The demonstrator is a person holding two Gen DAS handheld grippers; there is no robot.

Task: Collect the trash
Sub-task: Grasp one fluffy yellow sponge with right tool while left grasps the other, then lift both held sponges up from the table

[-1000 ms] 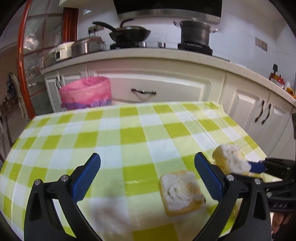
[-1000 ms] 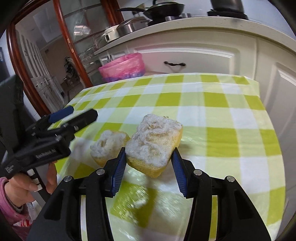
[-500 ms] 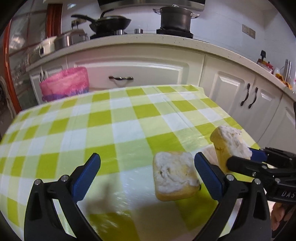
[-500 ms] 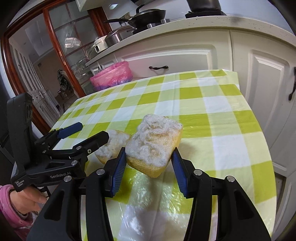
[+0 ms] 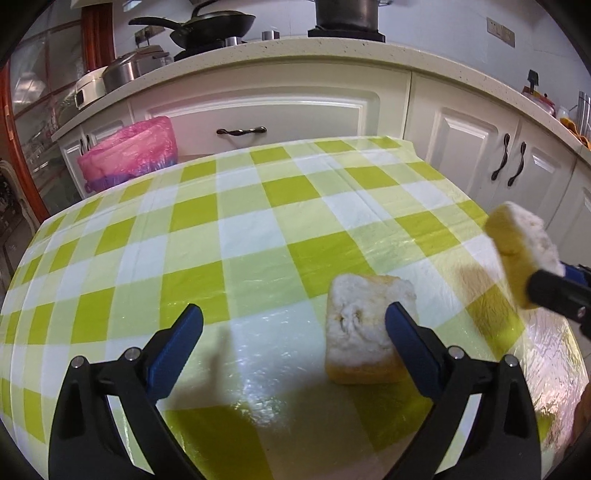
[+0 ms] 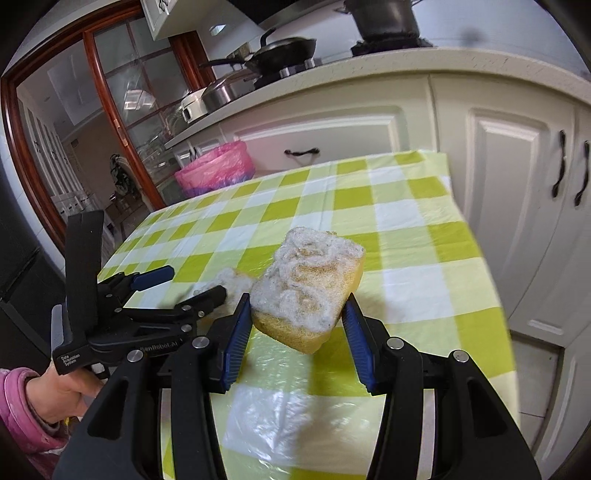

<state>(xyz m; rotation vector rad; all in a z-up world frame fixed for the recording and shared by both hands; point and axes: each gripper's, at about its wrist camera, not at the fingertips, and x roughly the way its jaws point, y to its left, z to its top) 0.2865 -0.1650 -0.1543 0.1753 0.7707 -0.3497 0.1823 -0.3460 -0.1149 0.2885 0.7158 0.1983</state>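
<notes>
My right gripper has its blue ribbed pads closed partway on a yellow sponge, a thick block with a frayed white scouring face turned up, lifted clear of the table and tilted. My left gripper stands wide apart with nothing pressed between its pads; a second sponge lies flat on the cloth at the near right, just inside the right-hand finger, though I cannot tell whether that finger touches it. In the right wrist view that second sponge shows only as a pale corner behind the left gripper's fingers. On the left gripper's black body I can read "GenRobot.AI" and, lower on the handle, "Data Acquisition System" (small white letters, slightly blurred). My left hand grips that handle, a pink sleeve at the wrist. The table wears a glossy plastic cloth in green and white checks, creased and shining near me. Past its far left edge stands a bin lined with a crinkled pink bag; what is in it I cannot see. Behind run cream cabinets with dark curved handles, and on the speckled counter a black wok and a dark pot.
</notes>
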